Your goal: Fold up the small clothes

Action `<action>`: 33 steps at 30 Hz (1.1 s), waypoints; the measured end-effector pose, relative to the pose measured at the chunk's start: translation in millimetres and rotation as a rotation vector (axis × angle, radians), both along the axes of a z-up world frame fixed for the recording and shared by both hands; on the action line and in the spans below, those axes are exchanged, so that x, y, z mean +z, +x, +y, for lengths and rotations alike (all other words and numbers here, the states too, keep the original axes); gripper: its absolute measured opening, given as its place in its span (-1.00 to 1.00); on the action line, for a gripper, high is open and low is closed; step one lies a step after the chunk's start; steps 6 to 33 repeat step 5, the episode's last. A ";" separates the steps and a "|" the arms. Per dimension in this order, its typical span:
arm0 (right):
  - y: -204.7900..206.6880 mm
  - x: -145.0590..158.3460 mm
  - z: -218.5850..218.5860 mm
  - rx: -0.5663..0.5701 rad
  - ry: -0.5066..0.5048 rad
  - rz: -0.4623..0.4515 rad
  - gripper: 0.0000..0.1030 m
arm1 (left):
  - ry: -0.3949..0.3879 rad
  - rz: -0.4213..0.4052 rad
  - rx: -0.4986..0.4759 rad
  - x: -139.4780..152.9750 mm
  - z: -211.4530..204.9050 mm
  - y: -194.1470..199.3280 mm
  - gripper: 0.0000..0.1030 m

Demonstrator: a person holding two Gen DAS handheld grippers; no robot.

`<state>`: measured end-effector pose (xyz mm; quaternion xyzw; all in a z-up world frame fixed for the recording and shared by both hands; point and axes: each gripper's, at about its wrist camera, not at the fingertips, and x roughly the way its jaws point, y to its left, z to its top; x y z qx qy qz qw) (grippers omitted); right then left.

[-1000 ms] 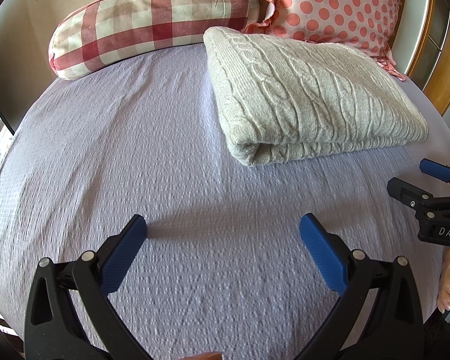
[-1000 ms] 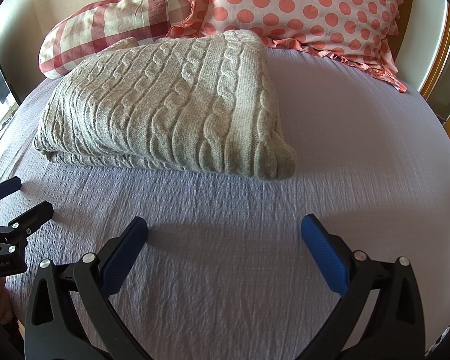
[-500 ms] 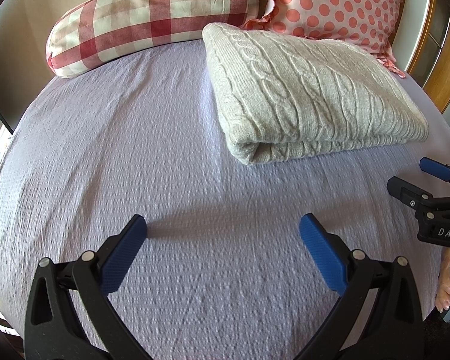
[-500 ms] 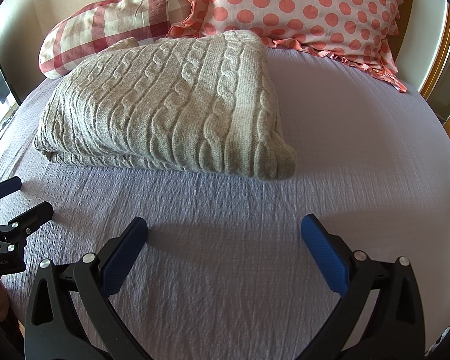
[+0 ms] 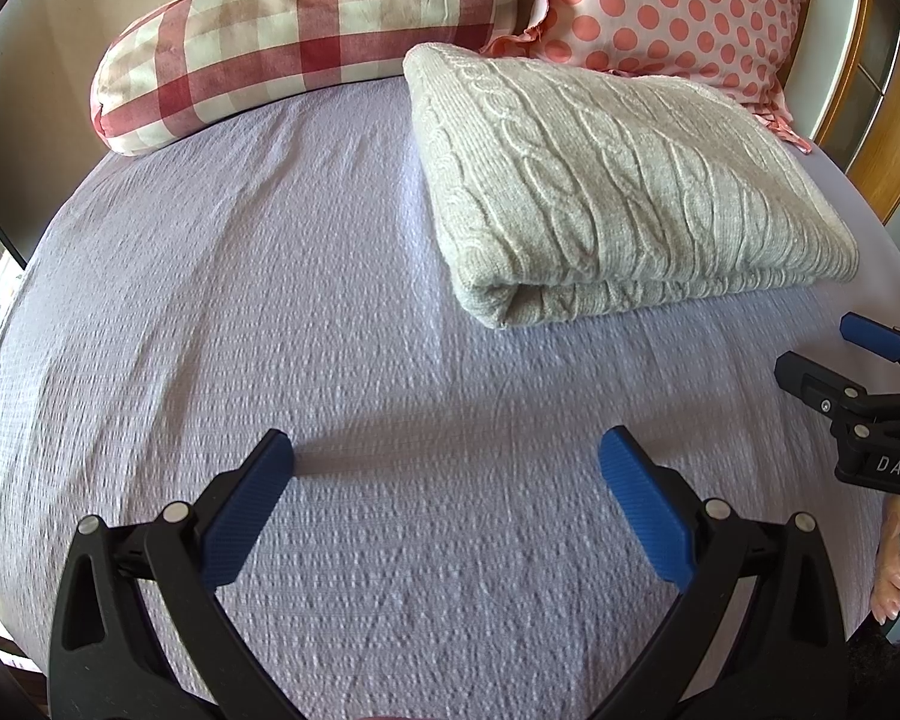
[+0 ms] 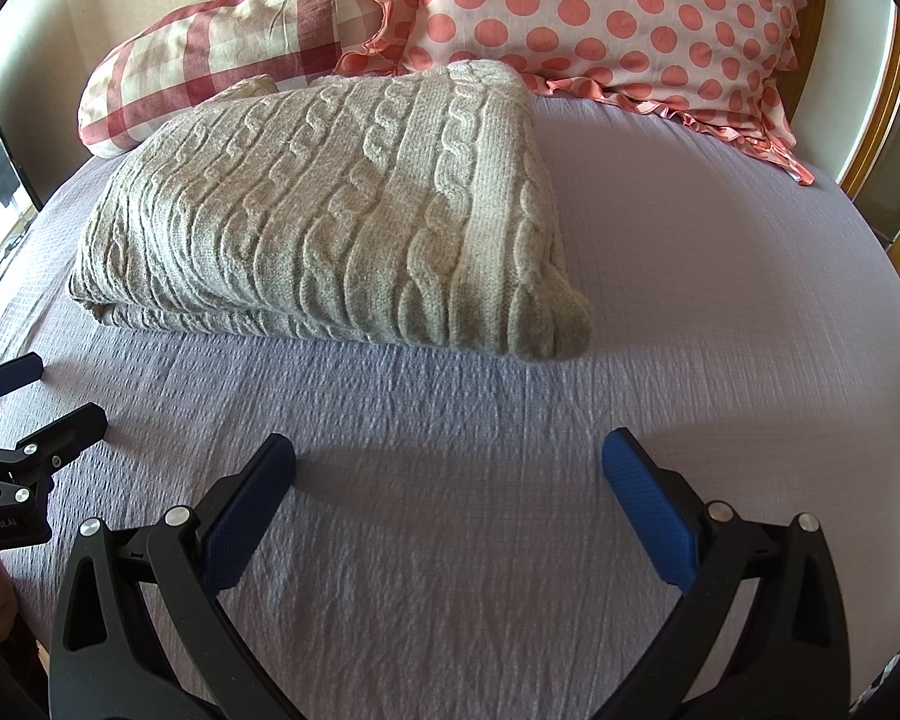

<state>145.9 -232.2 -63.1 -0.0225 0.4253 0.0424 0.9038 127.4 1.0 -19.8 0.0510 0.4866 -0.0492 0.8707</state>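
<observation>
A cream cable-knit sweater (image 5: 606, 192) lies folded into a thick rectangle on the lilac bed sheet (image 5: 270, 300); it also shows in the right wrist view (image 6: 342, 222). My left gripper (image 5: 447, 468) is open and empty, low over the sheet, in front and to the left of the sweater. My right gripper (image 6: 450, 468) is open and empty, in front of the sweater's right corner. Each gripper shows in the other's view: the right one at the right edge (image 5: 834, 354), the left one at the left edge (image 6: 42, 396).
A red-and-cream checked bolster (image 5: 294, 36) and a pink polka-dot pillow (image 6: 618, 24) lie at the head of the bed behind the sweater. A wooden frame (image 5: 888, 120) stands at the right. Bare sheet (image 6: 720, 252) spreads right of the sweater.
The left wrist view has crept slightly nearer the sweater. The right gripper and the sweater have not moved. Both grippers stay open.
</observation>
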 end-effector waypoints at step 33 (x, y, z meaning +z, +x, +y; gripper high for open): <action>-0.1 0.0 -0.1 0.000 0.000 0.000 0.97 | 0.001 -0.002 -0.003 0.0 0.3 -0.5 0.97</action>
